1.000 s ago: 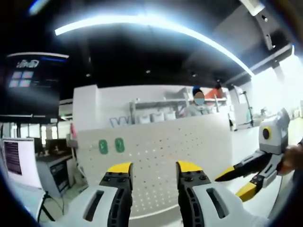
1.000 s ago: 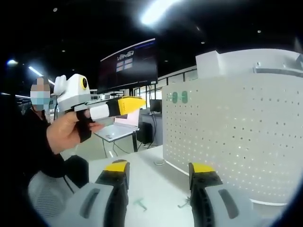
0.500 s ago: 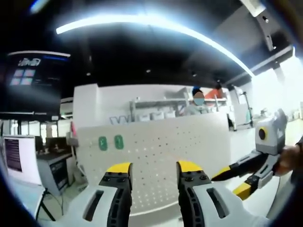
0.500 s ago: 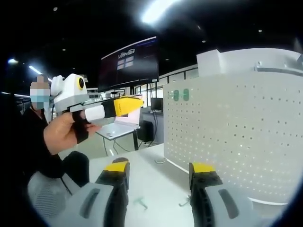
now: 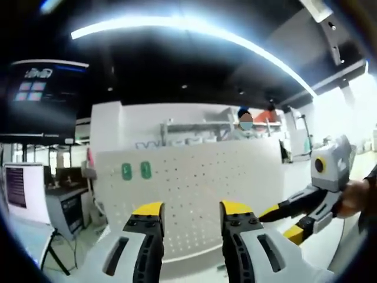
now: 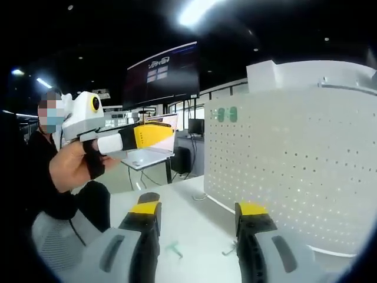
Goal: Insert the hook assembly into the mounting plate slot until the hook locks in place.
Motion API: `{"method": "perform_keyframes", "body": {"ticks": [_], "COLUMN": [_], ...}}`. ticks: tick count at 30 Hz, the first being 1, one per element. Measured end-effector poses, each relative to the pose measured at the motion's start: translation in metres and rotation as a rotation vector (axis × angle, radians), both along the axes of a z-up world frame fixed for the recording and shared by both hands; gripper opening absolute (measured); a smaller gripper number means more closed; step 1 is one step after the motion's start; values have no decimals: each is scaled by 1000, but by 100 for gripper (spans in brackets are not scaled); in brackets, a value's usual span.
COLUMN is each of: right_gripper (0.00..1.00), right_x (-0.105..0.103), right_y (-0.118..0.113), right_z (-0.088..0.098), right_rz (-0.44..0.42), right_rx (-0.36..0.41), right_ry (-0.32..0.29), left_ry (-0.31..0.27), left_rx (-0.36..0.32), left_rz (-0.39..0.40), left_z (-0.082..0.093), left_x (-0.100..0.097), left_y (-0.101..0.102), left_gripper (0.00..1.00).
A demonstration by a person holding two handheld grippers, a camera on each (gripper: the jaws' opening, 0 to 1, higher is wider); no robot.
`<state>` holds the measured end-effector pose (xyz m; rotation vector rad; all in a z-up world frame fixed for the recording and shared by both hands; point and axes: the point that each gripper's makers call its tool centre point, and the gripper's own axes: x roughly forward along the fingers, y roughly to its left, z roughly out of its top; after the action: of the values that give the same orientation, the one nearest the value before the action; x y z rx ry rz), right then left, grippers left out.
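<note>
An upright white perforated mounting plate (image 5: 200, 177) (image 6: 294, 165) stands on a white table (image 6: 188, 206), with two green pieces (image 5: 135, 171) (image 6: 227, 114) fixed near its upper corner. Two small hook parts lie on the table in the right gripper view: a greenish one (image 6: 174, 250) and a metal one (image 6: 230, 252). My left gripper (image 5: 191, 209) faces the plate, open and holding nothing; it also appears in a hand (image 6: 70, 168) as the left gripper (image 6: 168, 132). My right gripper (image 6: 198, 209) is open over the table, and shows as the right gripper (image 5: 283, 223) beside the plate.
A large dark screen (image 6: 162, 73) (image 5: 38, 88) hangs behind the workspace. A desk with a laptop (image 6: 147, 156) stands beyond the table. The person holding the grippers sits at the left of the right gripper view. Other people stand behind the plate (image 5: 247, 121).
In the left gripper view the right gripper has drifted left and lower. In the right gripper view the left gripper has sunk slightly and shifted left. Both stay open.
</note>
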<state>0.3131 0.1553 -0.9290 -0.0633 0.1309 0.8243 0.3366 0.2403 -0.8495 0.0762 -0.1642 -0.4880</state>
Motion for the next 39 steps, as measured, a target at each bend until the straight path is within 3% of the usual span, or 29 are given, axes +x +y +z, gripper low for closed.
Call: {"method": "perform_keyframes", "body": {"ticks": [15, 39], "right_gripper": [48, 48], "right_x": [0, 0], "right_y": [0, 3], "right_z": [-3, -12], "right_rz": [-2, 10], "right_rx": [-12, -34], "right_ry": [0, 17], "left_ry": [-2, 55], "left_rx": [-5, -10], "left_rz": [17, 31], "left_z": [-2, -33], "left_x": [-3, -14], "left_y": [9, 20], "left_gripper": [38, 38]}}
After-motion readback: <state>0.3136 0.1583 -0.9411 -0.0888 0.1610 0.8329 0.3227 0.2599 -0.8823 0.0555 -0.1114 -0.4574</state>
